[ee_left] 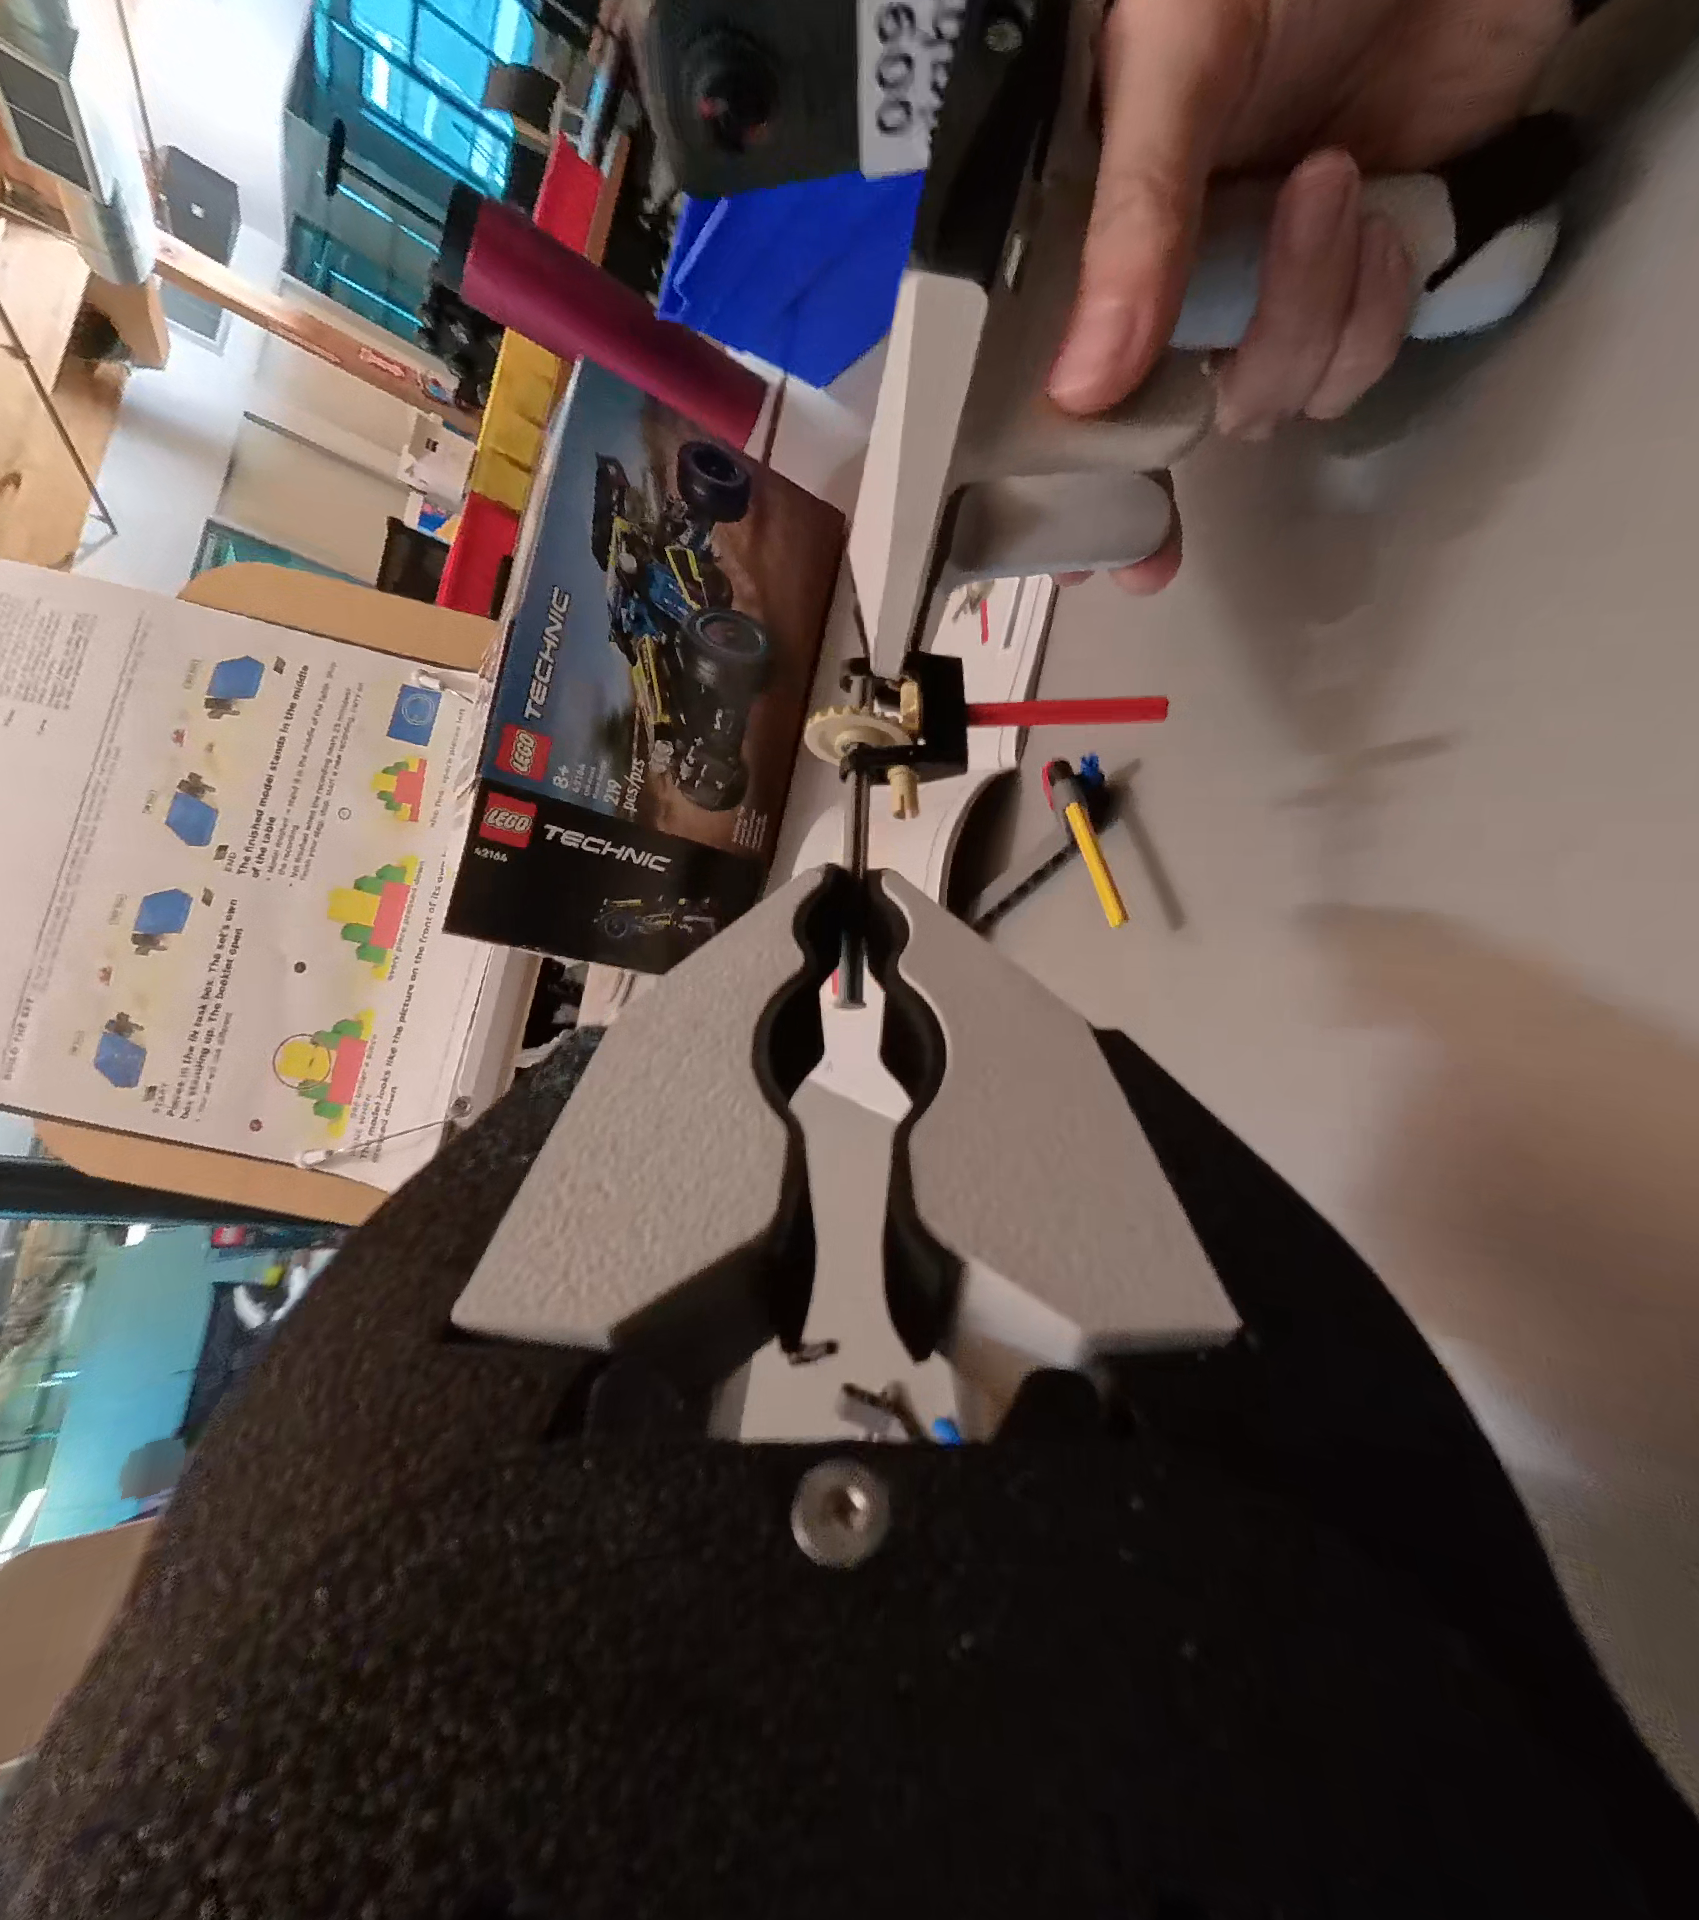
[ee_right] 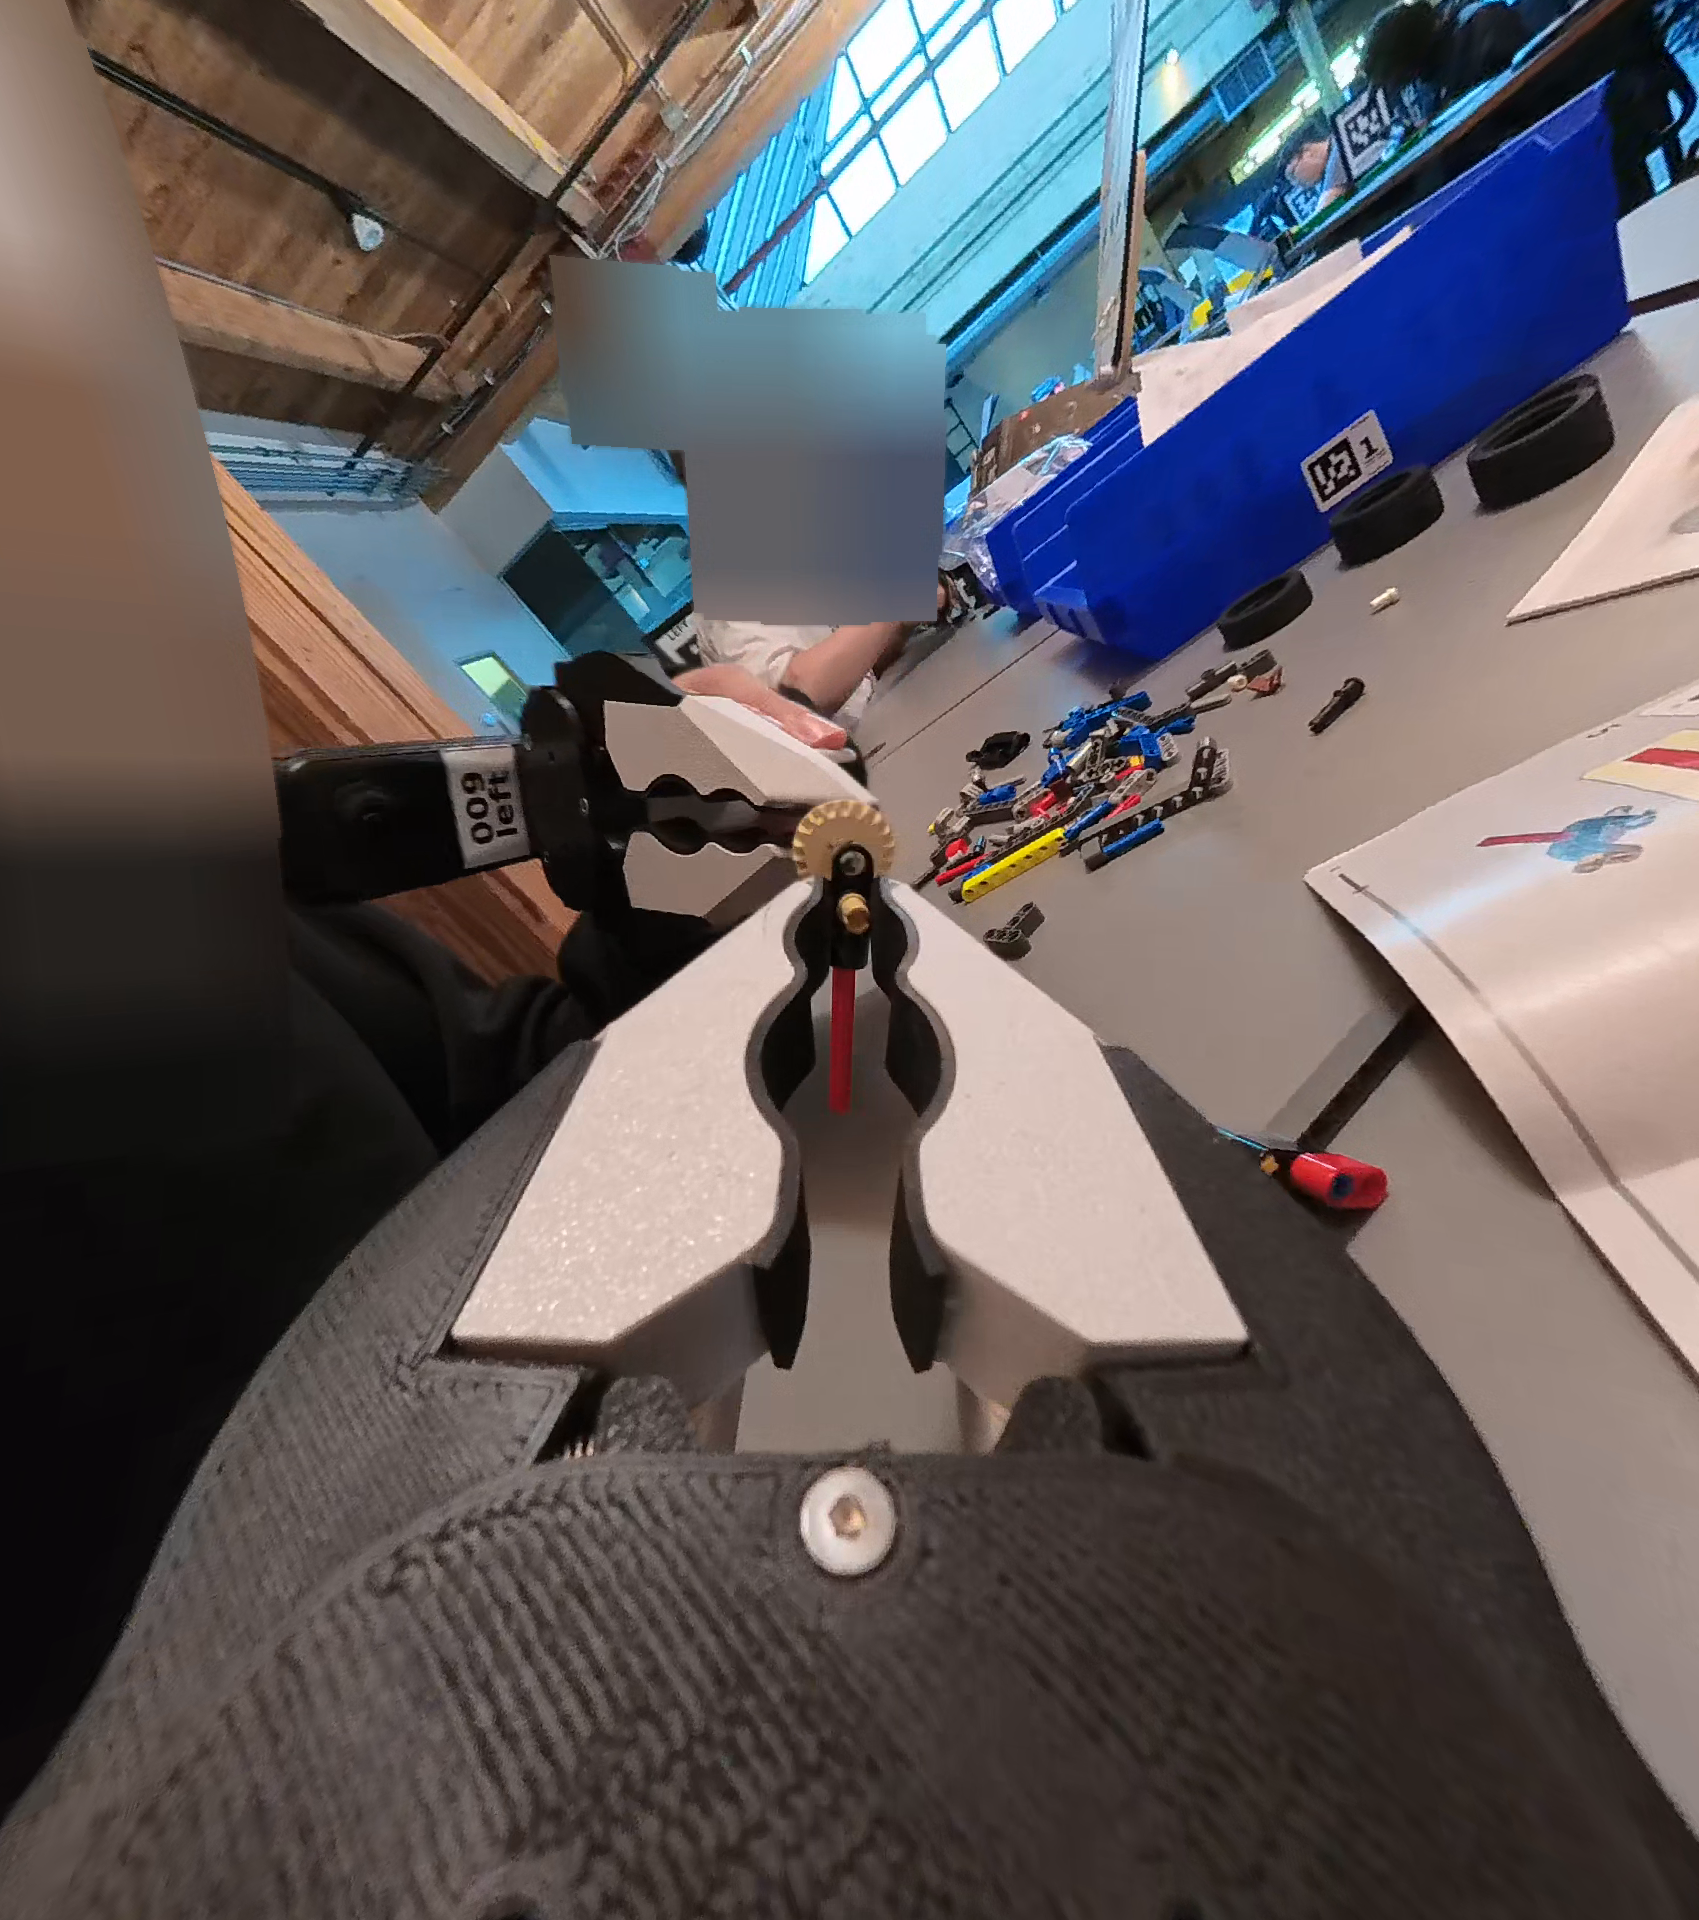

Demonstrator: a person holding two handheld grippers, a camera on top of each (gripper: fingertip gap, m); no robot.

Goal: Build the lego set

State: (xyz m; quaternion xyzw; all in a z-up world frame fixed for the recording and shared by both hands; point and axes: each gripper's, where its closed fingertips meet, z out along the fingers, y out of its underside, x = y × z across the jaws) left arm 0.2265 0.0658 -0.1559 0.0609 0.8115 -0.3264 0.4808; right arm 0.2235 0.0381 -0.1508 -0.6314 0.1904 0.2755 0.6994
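My left gripper (ee_left: 855,883) is shut on a thin black axle (ee_left: 857,821). The axle runs into a small assembly (ee_left: 928,712) of a black block, a tan gear (ee_left: 837,732) and a red axle (ee_left: 1073,711). My right gripper (ee_right: 850,896) is shut on that same assembly, with the red axle (ee_right: 841,1039) lying between its fingers and the tan gear (ee_right: 843,840) just past the tips. In the left wrist view a hand holds the right gripper, whose fingers (ee_left: 918,468) come in from above. In the right wrist view the left gripper's fingers (ee_right: 720,727) meet the gear from the left.
The set's box (ee_left: 658,727) and a printed instruction sheet (ee_left: 180,852) stand behind. A yellow and black piece (ee_left: 1094,852) lies on the grey table. A pile of loose pieces (ee_right: 1084,790), black tyres (ee_right: 1541,436), a blue bin (ee_right: 1344,436), an open booklet (ee_right: 1603,935) and a red part (ee_right: 1333,1179) lie to the right.
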